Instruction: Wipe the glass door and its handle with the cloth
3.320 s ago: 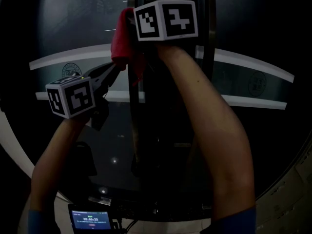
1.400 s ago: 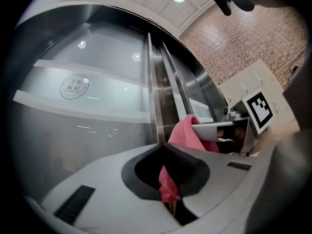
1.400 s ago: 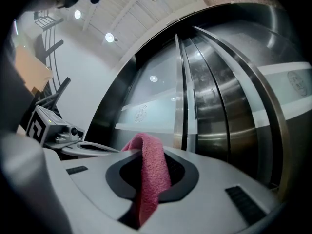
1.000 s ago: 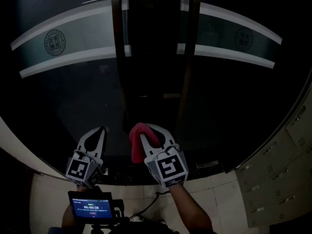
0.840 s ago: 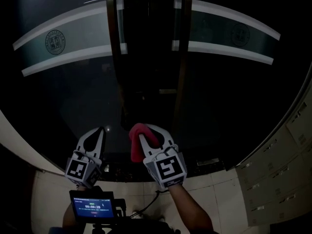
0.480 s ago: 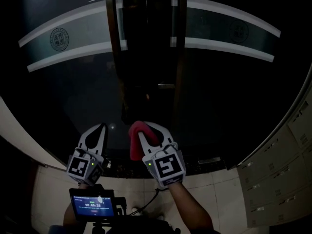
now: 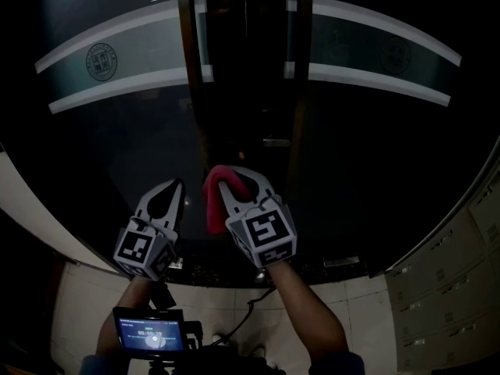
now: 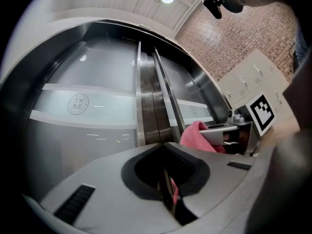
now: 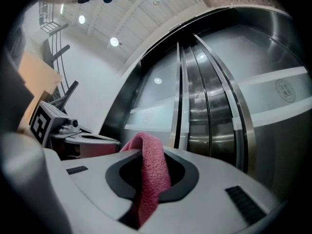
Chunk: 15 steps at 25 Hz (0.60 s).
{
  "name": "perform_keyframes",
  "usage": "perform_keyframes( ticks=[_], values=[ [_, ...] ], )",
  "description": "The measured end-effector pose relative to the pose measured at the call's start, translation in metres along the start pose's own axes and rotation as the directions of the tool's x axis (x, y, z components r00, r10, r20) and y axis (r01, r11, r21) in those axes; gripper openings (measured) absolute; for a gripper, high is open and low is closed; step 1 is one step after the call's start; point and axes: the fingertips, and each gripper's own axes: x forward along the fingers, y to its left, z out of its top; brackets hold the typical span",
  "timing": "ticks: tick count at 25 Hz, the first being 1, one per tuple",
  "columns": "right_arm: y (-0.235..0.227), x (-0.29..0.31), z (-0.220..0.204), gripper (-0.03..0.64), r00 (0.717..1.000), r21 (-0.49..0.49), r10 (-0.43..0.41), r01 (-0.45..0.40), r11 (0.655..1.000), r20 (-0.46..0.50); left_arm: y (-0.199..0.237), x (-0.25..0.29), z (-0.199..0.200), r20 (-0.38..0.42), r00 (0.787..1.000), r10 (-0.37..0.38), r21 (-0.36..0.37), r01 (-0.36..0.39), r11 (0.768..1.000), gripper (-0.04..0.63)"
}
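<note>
Both grippers have dropped from high on the handle to the bottom of the glass door (image 7: 117, 155), and the cloth has come down with them.

Your right gripper (image 7: 237, 180) has its jaws closed on the cloth (image 7: 212, 203). In the right gripper view the pink-red towelling fills the slot between the jaws, humps up over their tips and trails back toward the camera. From the head view it hangs as a narrow folded strip off the gripper's left side, in front of the dark lower glass, just right of the left handle bar (image 7: 190, 92). Whether it touches the glass cannot be told.

Your left gripper (image 7: 172, 190) sits just beside the right one, a little lower, with its jaws pressed together. It is apart from the cloth.

Two tall metal handle bars run up the middle of the door. A pale frosted band (image 7: 125, 73) with a round emblem crosses the glass well above both grippers.
</note>
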Motion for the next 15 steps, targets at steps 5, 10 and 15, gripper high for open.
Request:
perform_keyframes(
  ticks=[5,10,15],
  values=[
    [-0.029,0.068,0.001,0.034,0.999,-0.051,-0.031,0.03,0.998,-0.015,0.015,0.045,0.008,0.014,0.997,-0.071,0.049,0.07,0.996,0.009],
    [-0.06,0.11,-0.021,0.034,0.99,-0.072,-0.13,0.126,0.989,-0.056,0.029,0.076,-0.007,0.022,0.985,-0.171,0.088,0.169,0.982,0.009],
    [-0.059,0.111,-0.056,0.035,0.97,-0.018,-0.243,0.243,0.97,-0.025,0.064,0.084,-0.042,0.007,0.976,-0.218,0.023,0.218,0.976,0.009]
  ],
)
